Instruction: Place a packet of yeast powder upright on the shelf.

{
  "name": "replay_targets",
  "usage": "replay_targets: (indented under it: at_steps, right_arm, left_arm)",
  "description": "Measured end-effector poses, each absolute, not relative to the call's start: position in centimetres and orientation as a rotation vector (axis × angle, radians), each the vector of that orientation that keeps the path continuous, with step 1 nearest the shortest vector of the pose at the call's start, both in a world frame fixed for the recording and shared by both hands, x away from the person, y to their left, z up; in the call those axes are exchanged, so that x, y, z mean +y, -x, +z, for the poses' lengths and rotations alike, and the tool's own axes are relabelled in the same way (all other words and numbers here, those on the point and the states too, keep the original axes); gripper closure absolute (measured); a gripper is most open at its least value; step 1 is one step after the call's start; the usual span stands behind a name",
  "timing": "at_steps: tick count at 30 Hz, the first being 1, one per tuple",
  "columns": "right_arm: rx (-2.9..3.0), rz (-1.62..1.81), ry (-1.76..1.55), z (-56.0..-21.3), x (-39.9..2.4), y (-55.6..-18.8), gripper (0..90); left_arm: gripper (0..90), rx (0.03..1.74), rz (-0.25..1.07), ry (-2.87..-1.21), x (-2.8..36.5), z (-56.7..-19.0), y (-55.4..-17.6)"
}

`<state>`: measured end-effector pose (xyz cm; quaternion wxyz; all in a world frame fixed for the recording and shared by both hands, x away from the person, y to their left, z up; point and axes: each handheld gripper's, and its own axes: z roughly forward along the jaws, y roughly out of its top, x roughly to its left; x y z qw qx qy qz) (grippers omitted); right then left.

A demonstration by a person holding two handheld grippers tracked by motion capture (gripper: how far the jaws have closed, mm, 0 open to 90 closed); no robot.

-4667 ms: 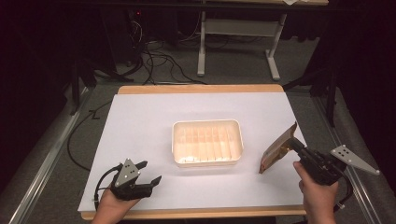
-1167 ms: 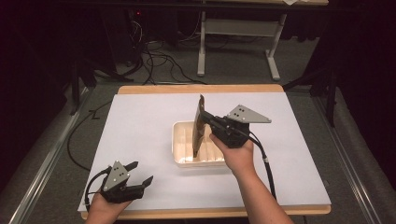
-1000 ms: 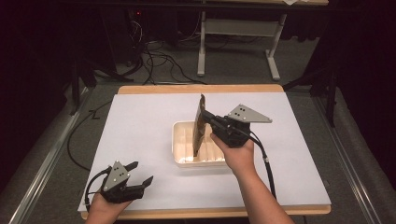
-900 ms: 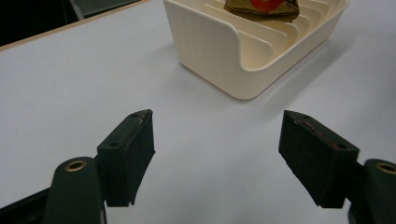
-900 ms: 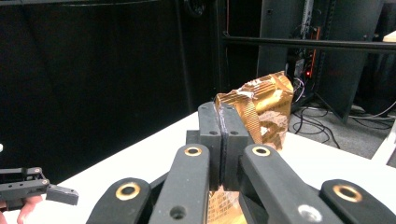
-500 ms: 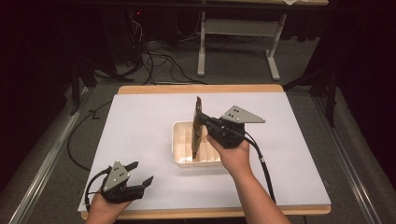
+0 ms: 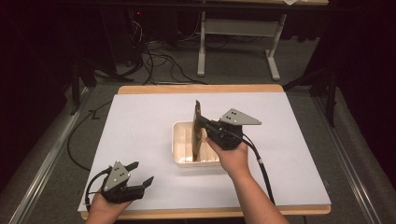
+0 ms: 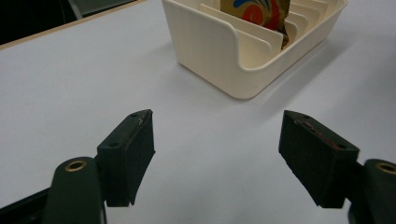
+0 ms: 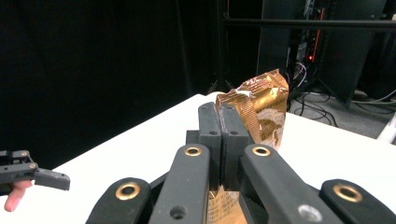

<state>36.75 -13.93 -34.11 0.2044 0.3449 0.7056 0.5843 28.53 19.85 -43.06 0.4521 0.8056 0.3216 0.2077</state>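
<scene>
While I hold the flat gold foil packet (image 7: 197, 131) upright over the cream plastic slotted tray (image 7: 183, 159), these lines set out how things stand.

Right gripper (image 7: 204, 125): jaws pressed together on the packet's edge, seen closely in the right gripper view, where the crinkled gold foil (image 9: 259, 111) rises beyond the black jaws.

Left gripper (image 7: 138, 175): jaws well apart, gripping nothing; it rests at the near left of the table, well apart from the tray.

Packet position: standing on edge, its lower part down among the tray's dividers; the left gripper view shows its red, blue and gold print (image 8: 255, 14) between two ribs. I cannot tell whether its bottom edge touches the tray floor.

Done so far, as I judge it: the packet has been carried to the tray and lined up with a slot, near the tray's middle.

Left to do, as I judge it: seat it fully, part the jaws, and draw my right hand (image 7: 231, 157) away without tipping the packet. No other packets lie on the table.

Surface: a white sheet (image 7: 140, 130) covers the tabletop, with a pale wooden border (image 7: 201, 88) showing at the far and near edges.

Room: dim and dark beyond the table; grey floor, loose black cables (image 7: 159, 63), and the white legs of a stand (image 7: 201, 51) at the back.
</scene>
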Motion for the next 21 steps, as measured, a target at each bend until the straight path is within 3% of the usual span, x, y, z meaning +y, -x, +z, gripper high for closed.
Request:
replay_targets:
  at_steps: [21]
  right_arm:
    - [1.996, 1.603, -1.007, -36.8, -13.7, -36.7, 90.0]
  left_arm:
    - [27.0, 0.795, 0.515, -1.993, 19.8, -43.1, -28.5]
